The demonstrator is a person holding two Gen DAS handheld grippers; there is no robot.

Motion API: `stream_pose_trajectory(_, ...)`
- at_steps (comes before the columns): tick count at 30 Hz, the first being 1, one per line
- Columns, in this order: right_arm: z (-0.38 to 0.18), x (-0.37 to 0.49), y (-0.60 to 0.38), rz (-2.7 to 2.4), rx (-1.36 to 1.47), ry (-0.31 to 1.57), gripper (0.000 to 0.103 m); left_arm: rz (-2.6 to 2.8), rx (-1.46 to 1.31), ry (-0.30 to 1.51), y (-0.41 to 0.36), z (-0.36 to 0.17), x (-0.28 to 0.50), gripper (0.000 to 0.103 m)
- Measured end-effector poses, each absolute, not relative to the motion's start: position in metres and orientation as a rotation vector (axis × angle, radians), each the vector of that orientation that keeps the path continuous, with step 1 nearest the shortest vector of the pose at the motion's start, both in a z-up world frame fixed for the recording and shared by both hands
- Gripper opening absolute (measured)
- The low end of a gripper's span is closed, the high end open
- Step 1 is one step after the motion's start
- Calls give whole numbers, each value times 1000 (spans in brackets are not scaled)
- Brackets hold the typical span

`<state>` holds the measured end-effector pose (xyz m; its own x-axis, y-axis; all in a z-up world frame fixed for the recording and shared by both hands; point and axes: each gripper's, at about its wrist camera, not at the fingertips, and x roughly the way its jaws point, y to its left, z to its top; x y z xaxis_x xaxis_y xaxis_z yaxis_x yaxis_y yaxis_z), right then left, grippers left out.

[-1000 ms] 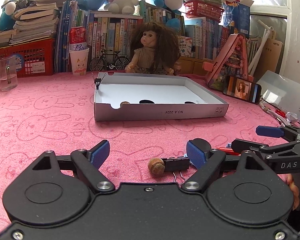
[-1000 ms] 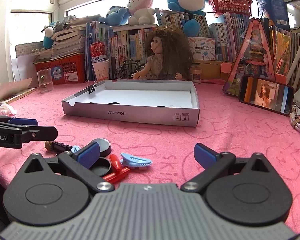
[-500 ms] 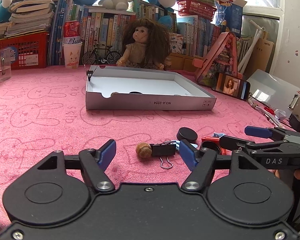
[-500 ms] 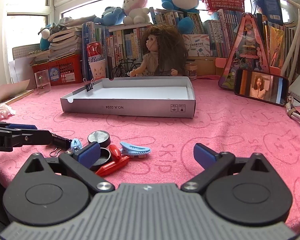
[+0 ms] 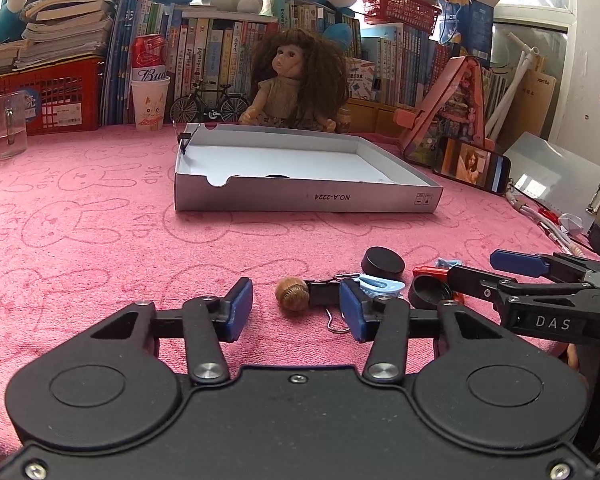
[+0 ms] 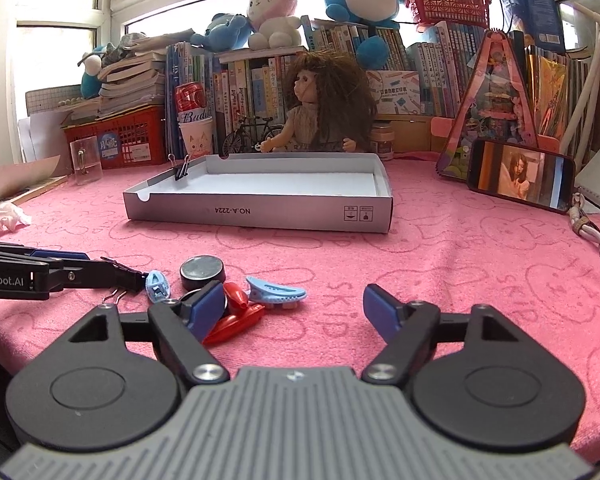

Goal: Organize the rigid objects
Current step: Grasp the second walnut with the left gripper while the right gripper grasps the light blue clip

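Left claw [image 5: 296,312]: closing around nut [image 5: 292,293] and black clip [image 5: 325,294] on desk [image 5: 100,232], not pinching yet.
Nut: looking light, hard, rolly; gripping across its middle.
Right claw [image 6: 294,312]: narrowing over bare cloth, nothing between.

Bare pink cloth [image 6: 440,264] lies open between the near clutter and the grey box [image 6: 260,212], and wide to the right. Near left, a black cap [image 6: 202,270], blue clips [image 6: 276,294] and red clip [image 6: 236,320] crowd together. A phone [image 6: 520,174] and cables [image 6: 592,236] block the far right.
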<state>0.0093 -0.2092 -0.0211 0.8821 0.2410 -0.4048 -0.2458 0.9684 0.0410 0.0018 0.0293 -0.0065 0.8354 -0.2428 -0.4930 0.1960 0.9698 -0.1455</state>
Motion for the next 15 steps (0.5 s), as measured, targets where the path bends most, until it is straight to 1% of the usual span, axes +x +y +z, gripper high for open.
stream_pose_trajectory(5,-21,14,-207,210,-32,425,78,-181,-77,543,31,-9,5,35)
stream_pose_trajectory(12,-16,16,-216,169,26,403,76,-170,-92,535,34,-8,8,34)
stream_pose_trajectory(15,-16,19,-220,137,38,409,76,-181,-88,525,32,-8,9,29)
